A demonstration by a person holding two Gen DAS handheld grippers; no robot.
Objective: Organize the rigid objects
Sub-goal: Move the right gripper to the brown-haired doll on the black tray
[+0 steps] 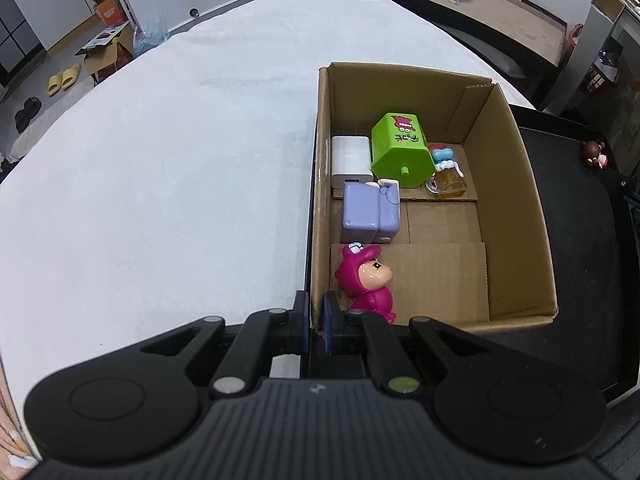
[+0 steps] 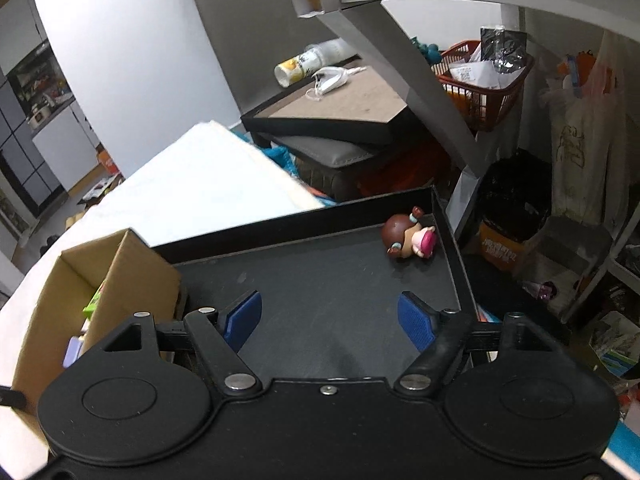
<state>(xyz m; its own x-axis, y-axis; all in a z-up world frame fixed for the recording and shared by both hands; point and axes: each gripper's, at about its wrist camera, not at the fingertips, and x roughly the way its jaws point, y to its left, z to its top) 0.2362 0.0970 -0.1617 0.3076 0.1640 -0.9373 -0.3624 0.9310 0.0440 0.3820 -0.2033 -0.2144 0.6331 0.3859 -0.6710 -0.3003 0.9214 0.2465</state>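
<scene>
The left gripper [image 1: 316, 322] pinches the brown cardboard box's [image 1: 516, 184] wall while the right gripper [image 2: 330, 320] gapes toward the brown-headed toy figurine [image 2: 408, 238] in the black tray's [image 2: 312, 280] corner, where it might roll away.

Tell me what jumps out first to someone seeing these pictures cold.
The open cardboard box on the white table, with bright toys along its left wall: a green container at the back and a magenta figurine near the front. The left tool is shut on that wall's rim. A brown-haired doll lies alone in the black tray's far corner, ahead of the open right tool.
</scene>
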